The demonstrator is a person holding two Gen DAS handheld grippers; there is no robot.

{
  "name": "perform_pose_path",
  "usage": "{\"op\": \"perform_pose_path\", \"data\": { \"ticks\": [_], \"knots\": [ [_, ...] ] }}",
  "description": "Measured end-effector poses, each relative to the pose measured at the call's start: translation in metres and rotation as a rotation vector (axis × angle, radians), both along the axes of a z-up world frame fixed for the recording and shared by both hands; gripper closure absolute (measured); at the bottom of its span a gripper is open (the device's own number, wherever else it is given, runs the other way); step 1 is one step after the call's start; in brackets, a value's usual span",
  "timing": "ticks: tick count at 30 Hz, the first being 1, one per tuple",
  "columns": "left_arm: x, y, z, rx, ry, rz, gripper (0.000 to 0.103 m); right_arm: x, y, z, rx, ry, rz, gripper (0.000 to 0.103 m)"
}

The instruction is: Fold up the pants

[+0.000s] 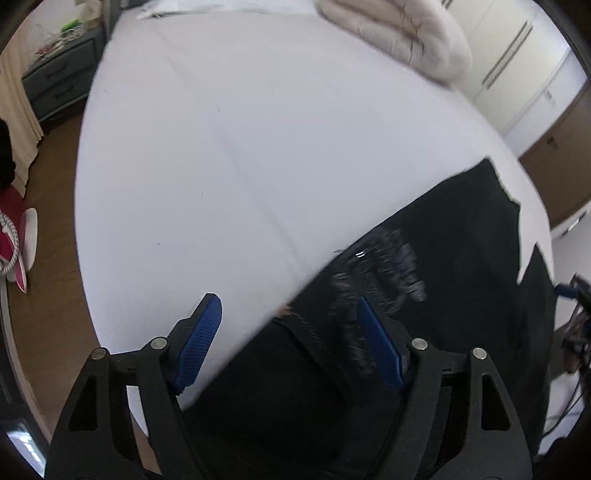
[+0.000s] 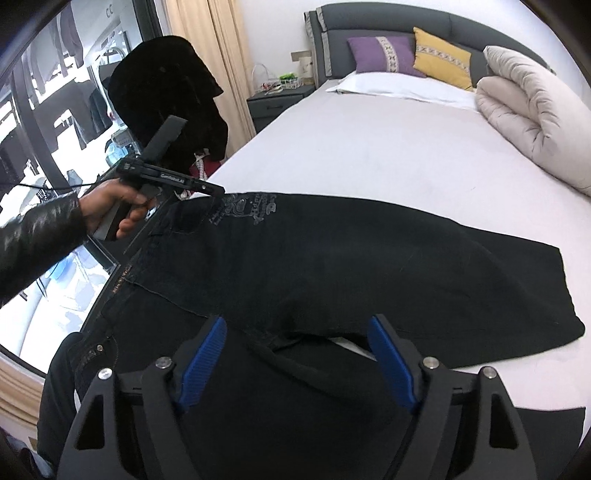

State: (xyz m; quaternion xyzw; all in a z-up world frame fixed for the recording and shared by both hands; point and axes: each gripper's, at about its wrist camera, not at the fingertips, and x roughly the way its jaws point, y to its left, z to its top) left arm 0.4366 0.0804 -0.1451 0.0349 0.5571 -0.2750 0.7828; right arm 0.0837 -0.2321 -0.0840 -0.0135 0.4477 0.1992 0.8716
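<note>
Black pants (image 2: 369, 266) lie spread on the white bed sheet (image 2: 369, 147), waistband at the left edge, legs running right. A grey print marks the hip (image 2: 251, 210). My right gripper (image 2: 299, 325) is open and empty, hovering over the crotch area. In the left wrist view the pants (image 1: 443, 277) fill the lower right. My left gripper (image 1: 288, 306) is open and empty above the waistband edge, one finger over the sheet (image 1: 221, 147). The left gripper's body (image 2: 162, 173) shows in the right wrist view, held by a hand by the waistband.
A rolled beige duvet (image 2: 535, 122) lies at the bed's far right, also in the left wrist view (image 1: 399, 33). Purple (image 2: 380, 55) and yellow (image 2: 443, 59) pillows lean on the grey headboard. A dark nightstand (image 2: 273, 103) stands left of the bed. Dark clothing (image 2: 166, 103) hangs near the window.
</note>
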Motion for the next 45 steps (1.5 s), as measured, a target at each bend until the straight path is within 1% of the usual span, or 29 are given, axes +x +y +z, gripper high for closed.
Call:
{"op": "perform_pose_path", "data": {
  "ticks": [3,6,7,8,9,11,13,15,16,19,21,23,24,25,28,30,32,34,35,37,38,39,40,41,42,43,44,45],
  "knots": [
    [0.008,-0.006,-0.010,0.029,0.015,-0.074,0.032,0.011,0.001,-0.005,0.002,0.022,0.014,0.029],
    [0.017,-0.010,-0.016,0.063,0.027,-0.119,0.041,0.019,0.004,-0.007,0.002,0.029,0.039,0.033],
    [0.020,-0.012,-0.018,0.074,0.033,-0.129,0.052,0.021,0.006,-0.007,0.008,0.033,0.048,0.036],
    [0.023,-0.012,-0.020,0.086,0.037,-0.133,0.067,0.023,0.008,-0.008,0.012,0.035,0.059,0.037],
    [0.026,-0.011,-0.022,0.086,0.051,-0.139,0.073,0.025,0.010,-0.008,0.014,0.037,0.068,0.040],
    [0.029,-0.015,-0.024,0.093,0.058,-0.157,0.088,0.030,0.015,-0.010,0.009,0.039,0.086,0.043],
    [0.025,-0.021,-0.023,0.117,0.038,-0.180,0.092,0.036,0.020,-0.010,-0.004,0.038,0.105,0.046],
    [0.020,-0.025,-0.022,0.145,-0.010,-0.190,0.093,0.046,0.026,-0.009,-0.022,0.033,0.127,0.049],
    [0.018,-0.025,-0.020,0.146,-0.037,-0.184,0.094,0.050,0.027,-0.008,-0.026,0.029,0.140,0.051],
    [0.010,-0.017,-0.008,0.108,-0.120,-0.151,0.094,0.071,0.035,-0.002,-0.064,0.009,0.171,0.051],
    [0.003,-0.015,-0.001,0.100,-0.174,-0.144,0.094,0.088,0.042,0.002,-0.102,-0.014,0.192,0.051],
    [-0.007,-0.015,0.005,0.098,-0.225,-0.149,0.094,0.109,0.053,0.006,-0.148,-0.034,0.229,0.053],
    [-0.011,-0.016,0.007,0.097,-0.248,-0.151,0.094,0.119,0.059,0.006,-0.167,-0.038,0.250,0.057],
    [-0.011,-0.015,0.007,0.094,-0.258,-0.151,0.094,0.128,0.064,0.006,-0.186,-0.041,0.270,0.059],
    [-0.016,-0.007,0.014,0.075,-0.294,-0.142,0.094,0.157,0.080,0.002,-0.256,-0.045,0.320,0.060],
    [-0.015,-0.014,0.014,0.070,-0.312,-0.135,0.094,0.176,0.089,-0.006,-0.303,-0.024,0.346,0.060],
    [-0.011,-0.004,0.023,0.069,-0.323,-0.135,0.094,0.189,0.096,-0.014,-0.353,-0.007,0.368,0.060],
    [-0.016,-0.002,0.020,0.059,-0.326,-0.135,0.094,0.198,0.099,-0.024,-0.380,0.023,0.390,0.060],
    [-0.008,0.010,0.030,0.053,-0.322,-0.135,0.094,0.201,0.100,-0.027,-0.390,0.034,0.396,0.060],
    [-0.018,0.004,0.031,0.045,-0.324,-0.130,0.094,0.209,0.102,-0.035,-0.420,0.058,0.411,0.060],
    [-0.031,-0.002,0.037,0.042,-0.323,-0.130,0.094,0.211,0.102,-0.038,-0.425,0.071,0.416,0.060],
    [-0.033,-0.002,0.038,0.037,-0.321,-0.129,0.094,0.214,0.103,-0.040,-0.432,0.083,0.421,0.060],
    [-0.044,0.000,0.039,0.033,-0.323,-0.129,0.094,0.216,0.103,-0.043,-0.443,0.094,0.425,0.064],
    [-0.044,-0.001,0.040,0.033,-0.324,-0.130,0.094,0.218,0.103,-0.046,-0.451,0.104,0.427,0.067],
    [-0.043,-0.002,0.040,0.033,-0.325,-0.131,0.094,0.221,0.103,-0.048,-0.450,0.122,0.431,0.073],
    [-0.060,-0.003,0.043,0.030,-0.326,-0.129,0.094,0.223,0.101,-0.049,-0.448,0.136,0.427,0.081],
    [-0.074,-0.003,0.046,0.027,-0.327,-0.127,0.094,0.224,0.101,-0.049,-0.443,0.145,0.422,0.085],
    [-0.075,-0.003,0.046,0.024,-0.327,-0.124,0.094,0.222,0.101,-0.049,-0.431,0.153,0.419,0.092]
  ]
}}
